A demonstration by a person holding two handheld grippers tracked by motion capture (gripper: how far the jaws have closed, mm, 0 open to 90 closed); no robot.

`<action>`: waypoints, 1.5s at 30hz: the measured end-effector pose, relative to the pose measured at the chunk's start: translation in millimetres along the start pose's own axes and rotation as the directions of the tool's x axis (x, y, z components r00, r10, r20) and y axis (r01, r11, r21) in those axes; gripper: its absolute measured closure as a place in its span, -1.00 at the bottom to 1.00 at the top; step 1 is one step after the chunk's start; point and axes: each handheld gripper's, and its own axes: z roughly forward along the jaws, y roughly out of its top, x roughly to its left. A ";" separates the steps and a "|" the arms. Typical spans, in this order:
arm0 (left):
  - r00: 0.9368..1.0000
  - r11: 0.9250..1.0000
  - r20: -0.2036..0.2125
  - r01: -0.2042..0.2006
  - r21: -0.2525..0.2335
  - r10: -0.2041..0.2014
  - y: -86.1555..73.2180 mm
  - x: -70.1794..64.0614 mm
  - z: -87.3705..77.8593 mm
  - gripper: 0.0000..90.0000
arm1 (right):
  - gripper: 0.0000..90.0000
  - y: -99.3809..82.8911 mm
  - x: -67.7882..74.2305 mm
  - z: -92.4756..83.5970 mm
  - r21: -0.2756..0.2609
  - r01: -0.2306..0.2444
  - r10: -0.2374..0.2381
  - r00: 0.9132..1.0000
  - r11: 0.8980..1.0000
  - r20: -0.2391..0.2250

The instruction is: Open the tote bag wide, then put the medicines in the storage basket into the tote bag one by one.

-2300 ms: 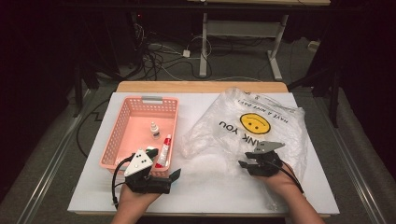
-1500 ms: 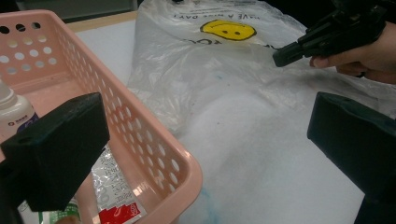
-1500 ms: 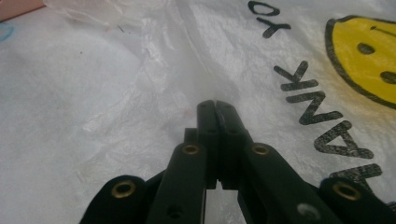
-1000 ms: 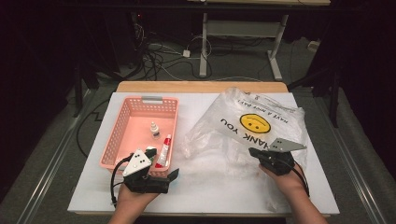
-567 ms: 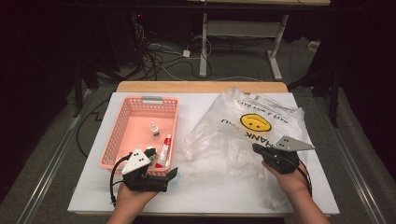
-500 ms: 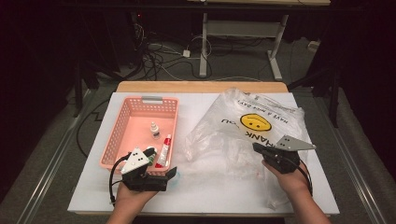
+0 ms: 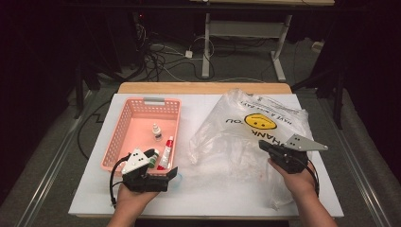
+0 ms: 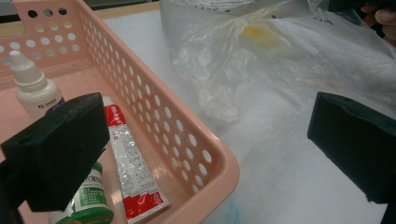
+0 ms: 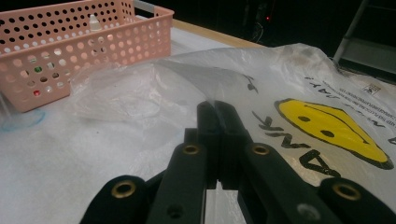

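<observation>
Plastic bag (image 7: 246, 137) with a yellow smiley lies crumpled on the right half of the white table (image 7: 213, 198). Going left to right: the pink basket (image 7: 124, 135) holds a dropper bottle (image 7: 155, 132), a red tube (image 7: 166, 153) and a green-labelled bottle (image 8: 88, 200). At its 5 o'clock corner the left gripper (image 7: 163, 172) stands released, jaws wide. At the bag's 4 o'clock edge, the right gripper (image 9: 217, 109) is clenched on a film fold.

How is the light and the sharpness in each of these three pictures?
High view: the white table is lit brightly, the floor behind is dark. Left gripper view: the near black pads are blurred, the pink basket is sharper, and the plastic bag shines with glare. Right gripper view: the closed tool and the bag's print are fairly sharp.
</observation>
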 end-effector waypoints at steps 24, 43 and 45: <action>0.991 0.998 -0.117 0.067 -0.008 -0.067 -2.0 36.3 -20.0 -1.00 | 1.00 21.9 5.7 -18.4 -0.123 -0.006 0.003 1.000 0.992 -0.018; 0.987 0.992 -0.145 0.086 0.092 -0.072 29.7 52.8 -10.0 -1.00 | 1.00 18.8 -0.1 -18.9 -0.120 -0.019 0.018 1.000 0.993 -0.012; 0.988 0.992 -0.135 0.084 0.096 -0.070 35.5 52.7 -6.6 -1.00 | 1.00 19.2 -0.3 -18.6 -0.121 -0.016 0.014 1.000 0.993 -0.012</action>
